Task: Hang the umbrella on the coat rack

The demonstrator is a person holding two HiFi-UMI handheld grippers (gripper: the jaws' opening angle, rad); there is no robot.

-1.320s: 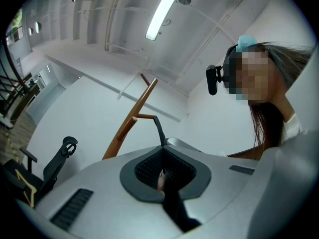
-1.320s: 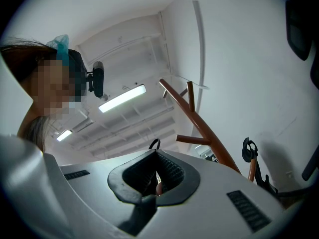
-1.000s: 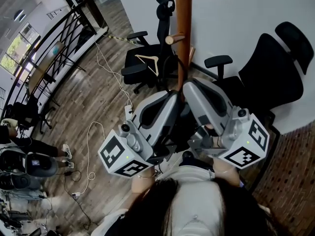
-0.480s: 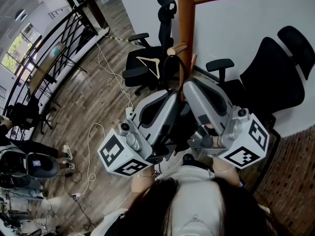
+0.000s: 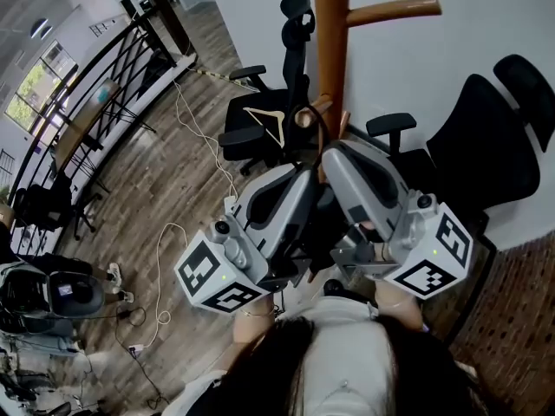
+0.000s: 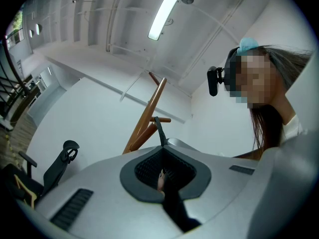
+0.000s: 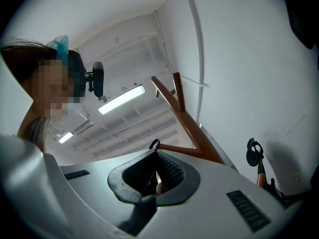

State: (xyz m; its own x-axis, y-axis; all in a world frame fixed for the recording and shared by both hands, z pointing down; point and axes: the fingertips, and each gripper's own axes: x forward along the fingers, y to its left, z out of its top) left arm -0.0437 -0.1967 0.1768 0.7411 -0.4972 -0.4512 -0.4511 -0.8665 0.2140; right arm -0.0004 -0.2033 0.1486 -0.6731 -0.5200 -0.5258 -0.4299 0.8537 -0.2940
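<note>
Wooden coat rack (image 5: 329, 42) stands by wall; office chair (image 5: 251, 137) seat carries a wooden hanger (image 5: 264, 120), no other containers. Left gripper (image 6: 161, 158) & right gripper (image 7: 153, 166) both pinch tight on the dark folded umbrella (image 6: 176, 210), held up so its strap (image 6: 158, 131) reaches a low peg (image 5: 305, 115), prob. looped on.

Floor: dark wood planks (image 5: 165, 176), white cable (image 5: 186, 124) snaking across it, far to near. Near right corner switches to brick-pattern flooring (image 5: 513, 323). White wall (image 5: 486, 20) on the far right. Two black office chairs against it: far chair (image 5: 251, 133) with a wooden hanger (image 5: 264, 118) on the seat, bigger high-back chair (image 5: 486, 150) to the right. Black railing (image 5: 91, 81) runs along the left, with a wooden table (image 5: 82, 126) just beside it. Window (image 5: 36, 83) far left, daylight coming in. White ceiling, strip light (image 6: 167, 11) on.
</note>
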